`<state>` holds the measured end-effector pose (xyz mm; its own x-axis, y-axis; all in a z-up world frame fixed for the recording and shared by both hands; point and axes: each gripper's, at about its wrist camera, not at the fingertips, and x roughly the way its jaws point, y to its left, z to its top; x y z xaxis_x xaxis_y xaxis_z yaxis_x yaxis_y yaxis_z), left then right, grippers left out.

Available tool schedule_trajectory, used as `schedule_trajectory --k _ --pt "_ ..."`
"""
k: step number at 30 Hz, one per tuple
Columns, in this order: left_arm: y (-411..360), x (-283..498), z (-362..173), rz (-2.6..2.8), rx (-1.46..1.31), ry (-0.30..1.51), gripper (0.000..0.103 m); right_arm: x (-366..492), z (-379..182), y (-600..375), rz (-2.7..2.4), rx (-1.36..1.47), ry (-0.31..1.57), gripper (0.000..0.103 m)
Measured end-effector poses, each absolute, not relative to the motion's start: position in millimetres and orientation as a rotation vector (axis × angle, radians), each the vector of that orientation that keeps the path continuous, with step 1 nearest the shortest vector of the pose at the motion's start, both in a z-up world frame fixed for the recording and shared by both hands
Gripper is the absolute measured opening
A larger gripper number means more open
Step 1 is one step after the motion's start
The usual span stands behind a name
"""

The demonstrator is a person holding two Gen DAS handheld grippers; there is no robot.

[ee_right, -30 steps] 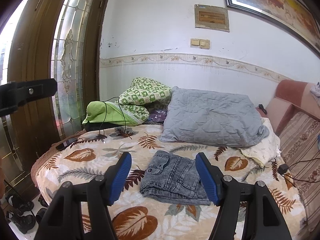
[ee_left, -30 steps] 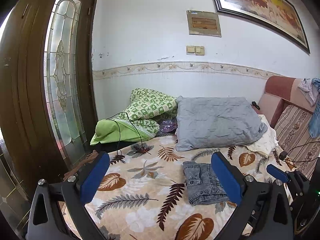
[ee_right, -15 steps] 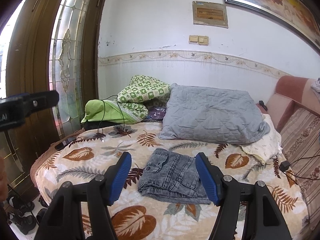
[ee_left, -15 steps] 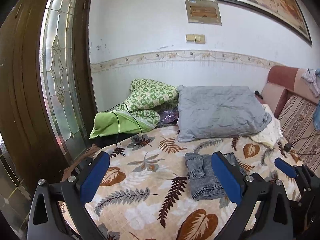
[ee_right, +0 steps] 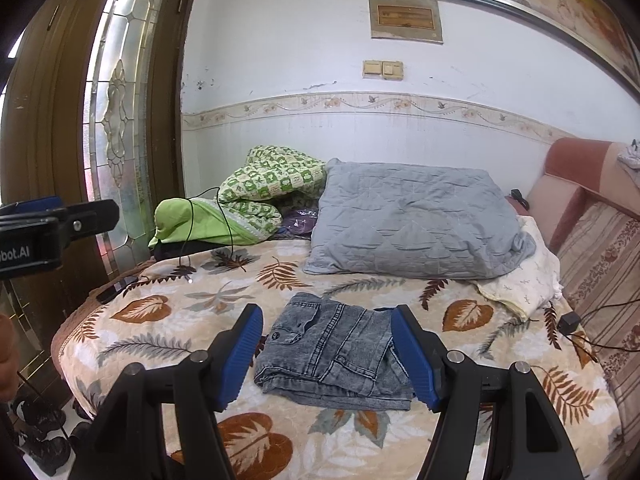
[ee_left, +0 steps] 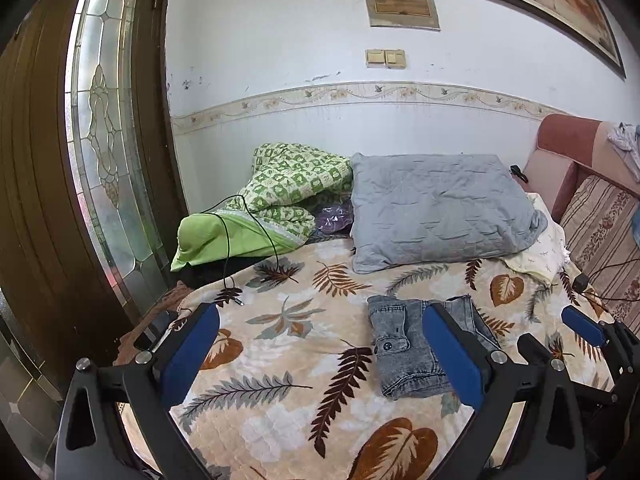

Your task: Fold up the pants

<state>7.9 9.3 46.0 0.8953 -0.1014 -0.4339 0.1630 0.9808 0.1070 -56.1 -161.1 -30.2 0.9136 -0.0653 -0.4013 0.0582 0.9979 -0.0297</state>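
Observation:
Grey denim pants [ee_right: 336, 354] lie folded into a small stack on the leaf-print bedspread [ee_right: 168, 312], waist button toward the left. My right gripper [ee_right: 326, 344] hovers open in front of them, blue pads apart with the stack seen between, touching nothing. In the left wrist view the same pants [ee_left: 404, 354] lie right of centre, partly behind my right-hand blue pad. My left gripper [ee_left: 320, 344] is open and empty over bare bedspread [ee_left: 280, 360]. The right gripper's blue tip [ee_left: 580, 326] shows at the far right.
A grey pillow [ee_right: 412, 228] and a green checked quilt [ee_right: 272, 184] are piled against the wall. A black cable [ee_right: 208, 224] trails across the bed's left side, a charger [ee_right: 568, 322] lies at the right. A striped sofa [ee_right: 600, 264] borders the right, a door [ee_right: 80, 120] the left.
Both grippers have drifted a little forward and down toward the bed, so the pants appear slightly larger and nearer. The jaws stay apart and the pants have not moved.

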Motion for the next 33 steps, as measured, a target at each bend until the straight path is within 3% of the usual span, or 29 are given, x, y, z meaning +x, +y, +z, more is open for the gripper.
schedule_trajectory --k 33 --pt "90 97 -3 -0.039 0.095 0.579 0.101 41 -59 -99 0.010 -0.030 0.522 0.070"
